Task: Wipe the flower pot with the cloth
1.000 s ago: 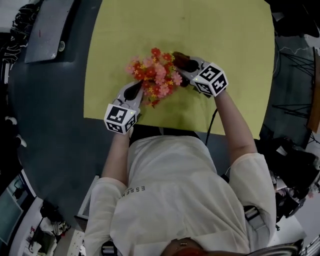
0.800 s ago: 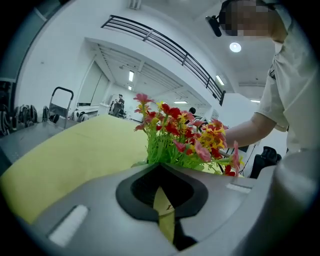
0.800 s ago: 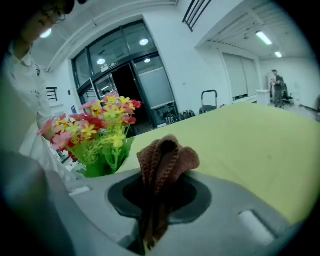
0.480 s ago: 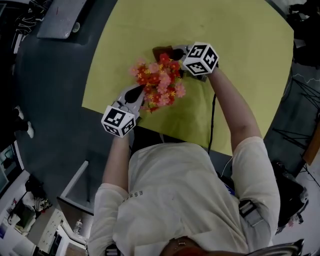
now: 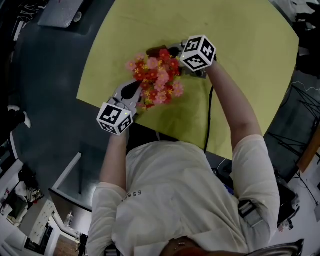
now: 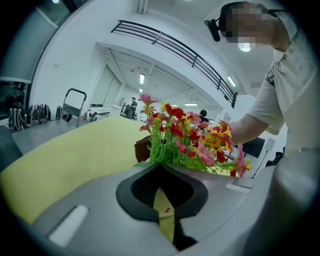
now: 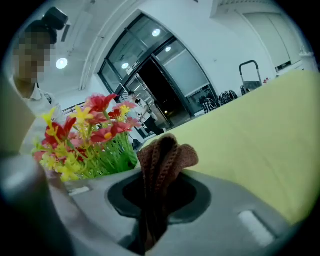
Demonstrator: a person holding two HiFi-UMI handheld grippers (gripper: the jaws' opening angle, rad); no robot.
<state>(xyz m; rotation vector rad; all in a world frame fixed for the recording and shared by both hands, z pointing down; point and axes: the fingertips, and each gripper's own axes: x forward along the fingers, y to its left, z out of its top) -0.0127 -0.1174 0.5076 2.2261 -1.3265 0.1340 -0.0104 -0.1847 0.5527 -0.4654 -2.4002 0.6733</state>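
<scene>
A bunch of red, pink and yellow artificial flowers [image 5: 156, 80] stands on the yellow-green table [image 5: 240, 40]; the pot under them is hidden by the blooms. My left gripper [image 5: 136, 91] sits at their near left side, shut on a thin tan strip [image 6: 165, 215] at the foot of the green stems [image 6: 162, 152]. My right gripper [image 5: 170, 50] reaches in from the right at the far side of the flowers, shut on a bunched brown knitted cloth [image 7: 162, 160]. The cloth [image 5: 155, 51] lies against the far side of the flowers [image 7: 85, 135].
The table's near edge [image 5: 165, 135] runs just below the flowers, with dark floor to the left. A black cable [image 5: 209, 115] trails from the right gripper along the forearm. A grey flat object [image 5: 60, 12] lies at the top left, off the table.
The right gripper has swung with the cloth from the flowers' right side round to their far side, now pointing left. The left gripper has stayed at the flowers' near left.
</scene>
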